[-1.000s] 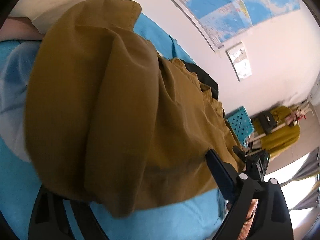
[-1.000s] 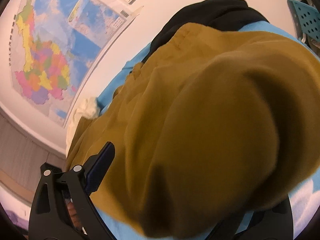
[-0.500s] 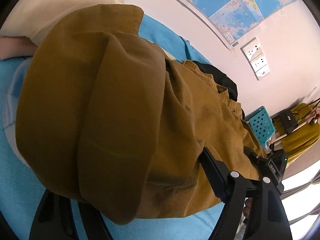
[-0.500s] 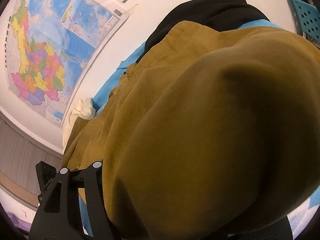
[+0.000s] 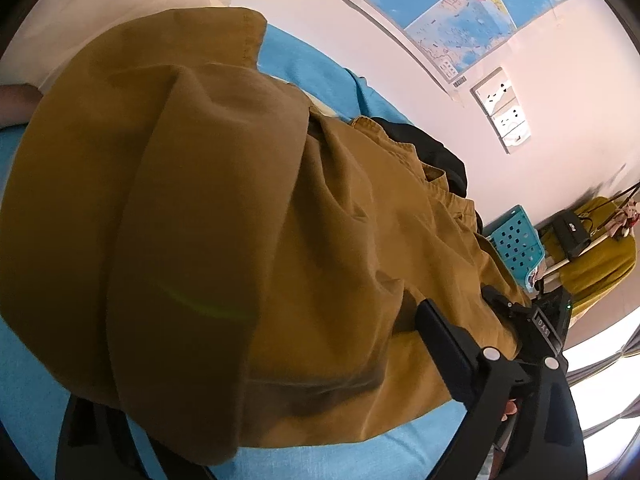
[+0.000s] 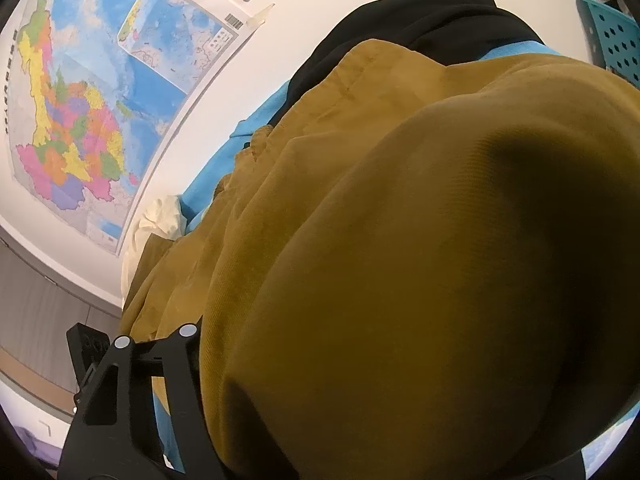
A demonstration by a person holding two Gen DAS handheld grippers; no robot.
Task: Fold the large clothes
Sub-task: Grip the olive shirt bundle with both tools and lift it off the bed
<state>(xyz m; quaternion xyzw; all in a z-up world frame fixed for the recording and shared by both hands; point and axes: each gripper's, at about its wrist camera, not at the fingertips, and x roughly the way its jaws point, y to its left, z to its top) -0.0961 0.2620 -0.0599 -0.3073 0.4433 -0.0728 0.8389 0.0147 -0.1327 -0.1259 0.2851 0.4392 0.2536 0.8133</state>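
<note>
A large mustard-brown garment (image 5: 224, 240) lies over a blue sheet (image 5: 304, 76) and fills both wrist views; it also shows in the right wrist view (image 6: 420, 260). A fold of it drapes over my left gripper (image 5: 256, 440) and hides the fingertips; one finger (image 5: 448, 344) shows at the right. Cloth also bulges over my right gripper (image 6: 360, 452); only the left finger (image 6: 180, 392) shows. Both seem shut on the garment, with the jaws hidden by cloth.
A black garment (image 6: 420, 20) lies at the far end of the sheet by the wall. A white pillow (image 5: 100, 12) lies at the left. Wall maps (image 6: 80, 100) and sockets hang above. A teal perforated basket (image 5: 516, 240) and a rack with a yellow garment (image 5: 600, 264) stand beyond the bed.
Both grippers have carried the garment's fold forward over itself. The cloth now covers more of the right wrist view and its left finger.
</note>
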